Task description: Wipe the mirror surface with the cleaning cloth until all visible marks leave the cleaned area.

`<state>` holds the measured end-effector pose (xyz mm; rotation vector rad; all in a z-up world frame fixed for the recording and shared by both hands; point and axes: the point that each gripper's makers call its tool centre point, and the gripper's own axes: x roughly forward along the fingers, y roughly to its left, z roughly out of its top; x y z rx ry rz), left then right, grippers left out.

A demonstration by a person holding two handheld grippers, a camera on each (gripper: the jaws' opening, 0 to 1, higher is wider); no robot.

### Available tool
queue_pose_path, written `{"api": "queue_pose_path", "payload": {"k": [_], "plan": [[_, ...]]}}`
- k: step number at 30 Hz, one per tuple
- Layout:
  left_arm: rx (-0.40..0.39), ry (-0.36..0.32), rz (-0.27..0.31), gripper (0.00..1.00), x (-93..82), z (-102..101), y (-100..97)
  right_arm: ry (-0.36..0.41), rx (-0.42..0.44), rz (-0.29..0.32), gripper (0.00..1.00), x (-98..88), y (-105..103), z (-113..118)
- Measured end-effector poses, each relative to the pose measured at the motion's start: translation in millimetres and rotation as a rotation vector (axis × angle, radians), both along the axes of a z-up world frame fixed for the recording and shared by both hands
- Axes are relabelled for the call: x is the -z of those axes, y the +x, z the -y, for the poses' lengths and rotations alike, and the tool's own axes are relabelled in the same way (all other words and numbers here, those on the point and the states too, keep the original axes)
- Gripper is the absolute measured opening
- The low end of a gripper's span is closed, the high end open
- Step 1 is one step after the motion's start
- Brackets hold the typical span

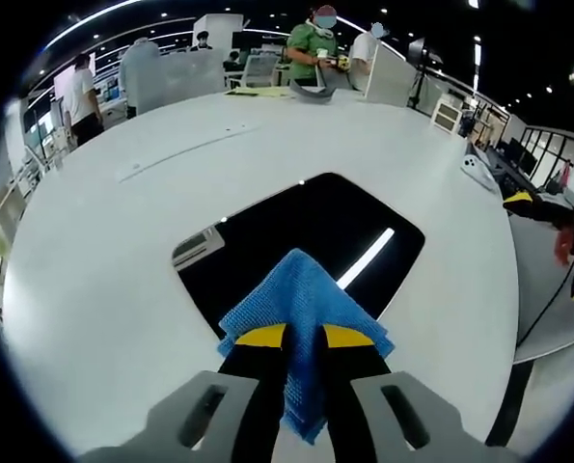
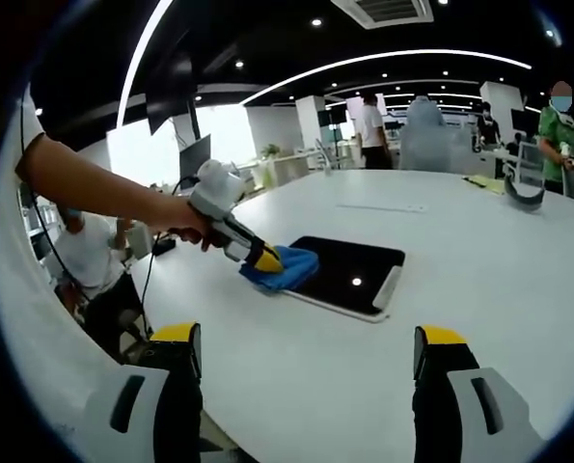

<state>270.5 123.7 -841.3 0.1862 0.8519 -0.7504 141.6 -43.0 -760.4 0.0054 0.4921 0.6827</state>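
A dark rectangular mirror lies flat on the white table, reflecting ceiling lights. A blue cleaning cloth rests on the mirror's near corner, pinched between the jaws of my left gripper, which is shut on it. From the right gripper view the same mirror sits mid-table, with the left gripper held by a person's hand pressing the blue cloth onto its left end. My right gripper hovers open over the table, well short of the mirror, nothing between its jaws.
Several people stand at the far side of the table. A grey curved object and yellow papers lie at the far edge. A white device lies near the right edge. A second person sits left of the table.
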Motion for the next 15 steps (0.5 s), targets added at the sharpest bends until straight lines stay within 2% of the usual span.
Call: {"api": "queue_pose_path", "payload": {"k": [15], "plan": [[0.002, -0.009, -0.008, 0.11, 0.1, 13.3, 1.2, 0.005, 0.012, -0.003, 0.91, 2.6, -1.2, 4.9]]}}
